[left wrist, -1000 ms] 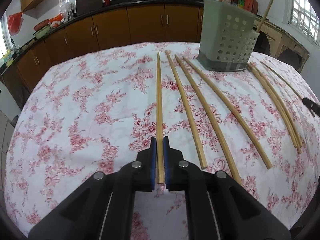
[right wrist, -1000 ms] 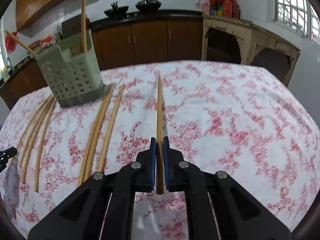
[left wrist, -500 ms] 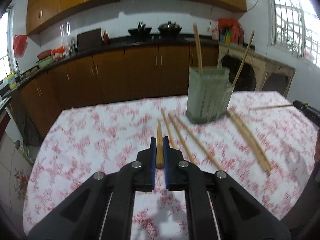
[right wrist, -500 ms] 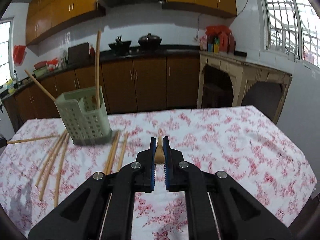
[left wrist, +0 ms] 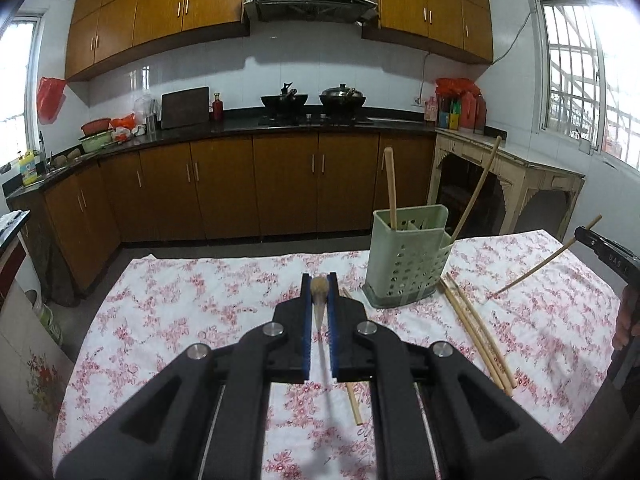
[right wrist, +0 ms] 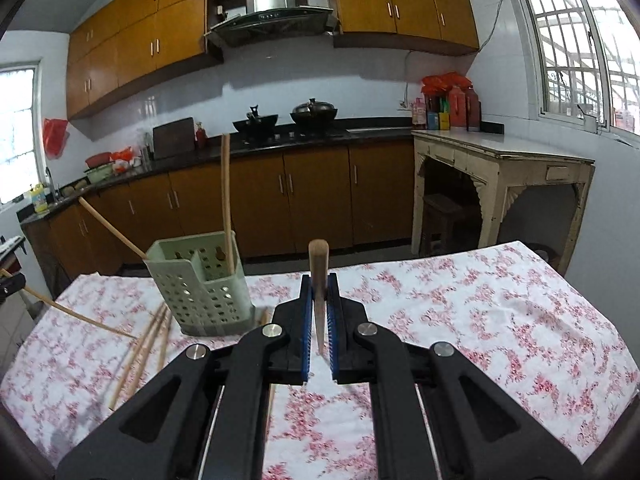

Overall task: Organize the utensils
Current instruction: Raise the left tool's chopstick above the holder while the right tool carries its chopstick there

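Left tongs [left wrist: 319,312] and right tongs [right wrist: 319,312] each pinch one chopstick [left wrist: 319,300] near its end; light, stiff, likely slippery. The holder [left wrist: 408,256] stands ahead, between them.

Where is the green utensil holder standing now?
In the left wrist view, the green utensil holder stands on the floral tablecloth, right of centre, with loose chopsticks beside it.
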`<state>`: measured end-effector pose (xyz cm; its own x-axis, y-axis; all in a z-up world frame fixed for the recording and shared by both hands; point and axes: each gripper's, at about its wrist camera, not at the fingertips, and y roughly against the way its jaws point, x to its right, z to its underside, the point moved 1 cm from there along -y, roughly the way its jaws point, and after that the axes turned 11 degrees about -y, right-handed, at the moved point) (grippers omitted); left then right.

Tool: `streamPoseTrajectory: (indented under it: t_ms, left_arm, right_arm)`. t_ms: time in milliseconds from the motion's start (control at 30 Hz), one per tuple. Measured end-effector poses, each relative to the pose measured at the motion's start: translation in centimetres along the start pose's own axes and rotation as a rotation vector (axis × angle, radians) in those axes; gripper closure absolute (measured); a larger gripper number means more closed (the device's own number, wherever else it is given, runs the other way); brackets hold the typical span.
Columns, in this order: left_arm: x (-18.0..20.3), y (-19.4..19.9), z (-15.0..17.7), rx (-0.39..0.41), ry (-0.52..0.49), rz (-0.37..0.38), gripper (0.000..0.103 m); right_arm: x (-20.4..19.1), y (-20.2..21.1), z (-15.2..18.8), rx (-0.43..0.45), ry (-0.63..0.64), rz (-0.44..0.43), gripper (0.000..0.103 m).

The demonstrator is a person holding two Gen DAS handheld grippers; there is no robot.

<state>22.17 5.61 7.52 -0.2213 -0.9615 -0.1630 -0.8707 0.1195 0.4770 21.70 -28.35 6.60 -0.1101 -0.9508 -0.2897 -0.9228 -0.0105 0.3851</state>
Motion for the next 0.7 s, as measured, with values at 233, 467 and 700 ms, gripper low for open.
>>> streamPoseTrajectory:
  t_ms: [233,467,700]
  left_arm:
    - [0.3,0.7,-1.3,0.024,0.000,0.010,0.095]
    - [0.3,2.0,-2.6,0.053,-0.004,0.016,0.095]
    - [1.2,3.5,-5.5,0.091,-0.003,0.076,0.095]
  right_arm:
    - [-1.1,0.6,-1.1,0.009,-0.005,-0.030,0.095]
    - [-2.0,1.1,-2.1,0.002,-0.015,-0.065,0.095]
    - [-3.7,2.1,-4.5,-0.008,-0.048,-0.165,0.096]
